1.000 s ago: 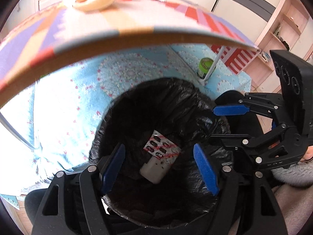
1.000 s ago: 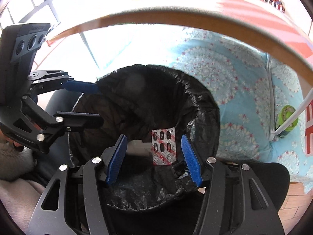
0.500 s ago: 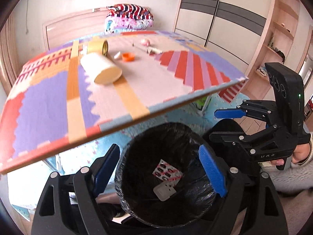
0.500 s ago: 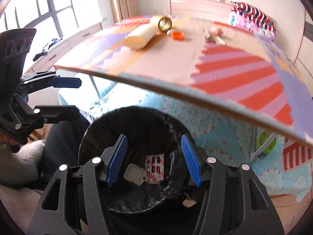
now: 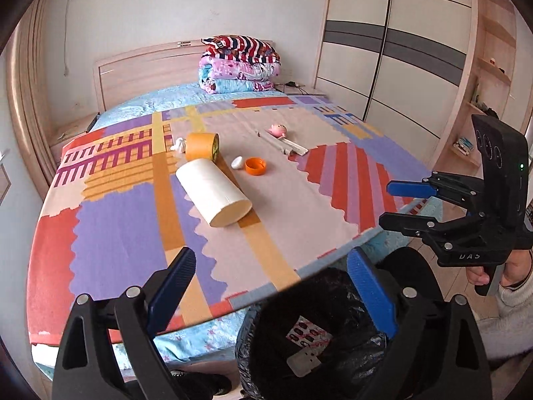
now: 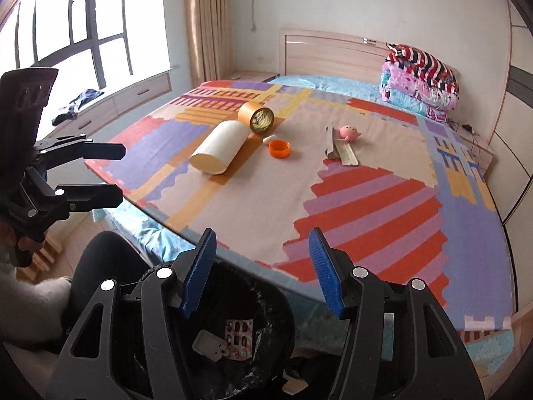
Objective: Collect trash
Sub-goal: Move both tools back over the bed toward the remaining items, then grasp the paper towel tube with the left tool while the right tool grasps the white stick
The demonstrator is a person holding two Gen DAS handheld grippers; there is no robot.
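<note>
A black-lined trash bin stands at the foot of the bed. It holds a pill blister pack and a small white piece. On the colourful mat lie a cream roll, a brown tape roll, an orange cap, a small white bit, a pink toy and a flat strip. My left gripper and right gripper are open and empty above the bin.
Folded quilts sit by the headboard. A wardrobe stands on the right, a window with a sill on the left. The person's dark-clad knee is beside the bin.
Both grippers have risen from inside the bin's mouth to above the bed edge and tilted up, so the mat and its items have come into view. Both stayed open.
</note>
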